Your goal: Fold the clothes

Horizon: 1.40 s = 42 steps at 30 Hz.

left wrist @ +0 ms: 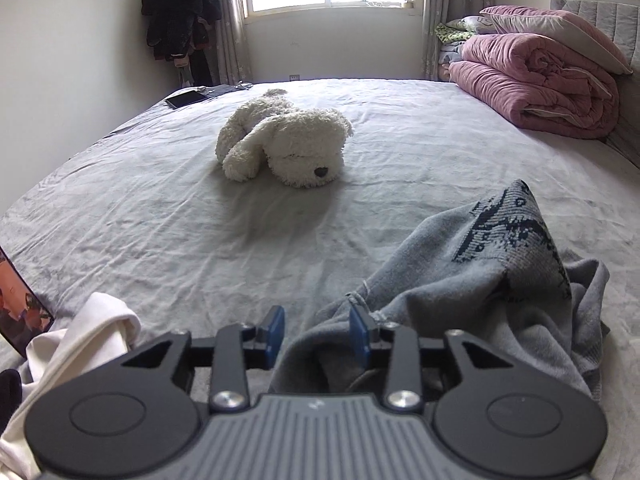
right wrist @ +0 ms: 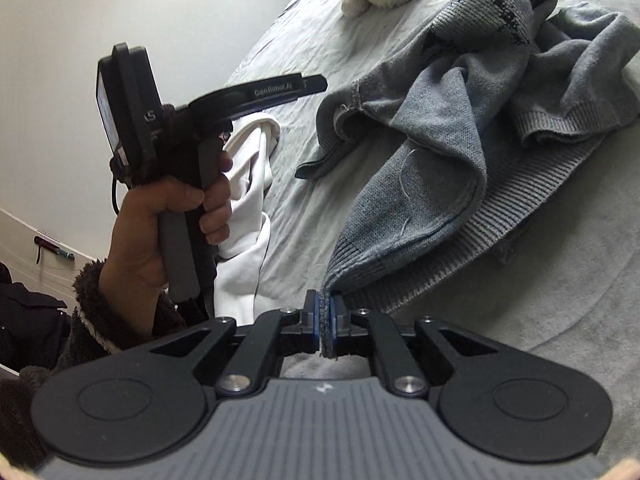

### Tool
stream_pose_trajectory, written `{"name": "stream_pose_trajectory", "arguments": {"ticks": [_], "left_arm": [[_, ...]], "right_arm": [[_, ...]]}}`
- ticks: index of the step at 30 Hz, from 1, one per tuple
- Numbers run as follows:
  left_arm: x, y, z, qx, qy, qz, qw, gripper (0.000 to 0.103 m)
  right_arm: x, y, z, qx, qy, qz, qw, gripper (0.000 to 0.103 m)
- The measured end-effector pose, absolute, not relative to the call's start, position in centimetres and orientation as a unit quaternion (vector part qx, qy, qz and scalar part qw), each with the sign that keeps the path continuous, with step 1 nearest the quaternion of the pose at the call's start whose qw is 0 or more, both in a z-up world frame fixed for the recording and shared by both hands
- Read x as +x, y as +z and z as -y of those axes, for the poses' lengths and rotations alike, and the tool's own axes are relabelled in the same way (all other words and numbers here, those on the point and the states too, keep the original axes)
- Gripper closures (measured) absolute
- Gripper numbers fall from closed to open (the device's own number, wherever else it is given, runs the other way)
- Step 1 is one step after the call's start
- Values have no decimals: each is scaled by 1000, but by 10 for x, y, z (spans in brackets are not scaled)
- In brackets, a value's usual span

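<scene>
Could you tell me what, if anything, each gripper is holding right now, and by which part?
The right gripper is shut on the grey sweater, pinching its ribbed hem at a corner. The left gripper is open and holds nothing.

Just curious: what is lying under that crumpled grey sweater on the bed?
Around the grey sweater only the pale bed sheet shows, so it seems to lie straight on it. Anything beneath its folds is covered. The white garment lies beside it, not under.
</scene>
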<state>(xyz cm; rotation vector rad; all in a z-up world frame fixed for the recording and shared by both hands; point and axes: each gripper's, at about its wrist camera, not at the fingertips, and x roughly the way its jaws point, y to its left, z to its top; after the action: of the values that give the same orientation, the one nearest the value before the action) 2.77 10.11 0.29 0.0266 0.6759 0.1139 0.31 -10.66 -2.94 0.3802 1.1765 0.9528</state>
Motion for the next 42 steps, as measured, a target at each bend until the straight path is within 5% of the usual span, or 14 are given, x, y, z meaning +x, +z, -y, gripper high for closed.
{"name": "stream_pose_trajectory", "arguments": {"ticks": [8, 12, 18, 20, 22, 24, 26, 27, 29, 42], "left_arm": [[32, -1, -76, -46, -51, -344, 937, 39], [36, -6, -47, -42, -96, -333, 937, 20], [45, -22, -13, -1, -109, -327, 939, 20], [49, -28, -8, 16, -90, -324, 942, 27], [50, -34, -6, 35, -70, -323, 943, 64], [50, -38, -7, 45, -59, -329, 941, 89], [48, -38, -12, 47, -53, -334, 940, 92], [46, -37, -14, 49, -51, -334, 940, 93], [42, -32, -18, 54, -47, -333, 940, 93], [-8, -20, -55, 89, -67, -337, 935, 94]], "right_arm": [[-1, -55, 79, 144, 442, -569, 679, 95], [-3, -63, 75, 136, 446, -581, 668, 95], [-4, -72, 78, 130, 445, -589, 661, 94], [-3, -74, 83, 134, 444, -592, 659, 94], [0, -74, 91, 141, 442, -593, 658, 91], [4, -72, 99, 147, 439, -592, 660, 87], [9, -67, 110, 150, 434, -585, 669, 79], [11, -64, 116, 152, 431, -581, 674, 59], [15, -57, 133, 160, 420, -568, 690, 46], [81, -54, 239, 255, 226, -478, 810, 46]]}}
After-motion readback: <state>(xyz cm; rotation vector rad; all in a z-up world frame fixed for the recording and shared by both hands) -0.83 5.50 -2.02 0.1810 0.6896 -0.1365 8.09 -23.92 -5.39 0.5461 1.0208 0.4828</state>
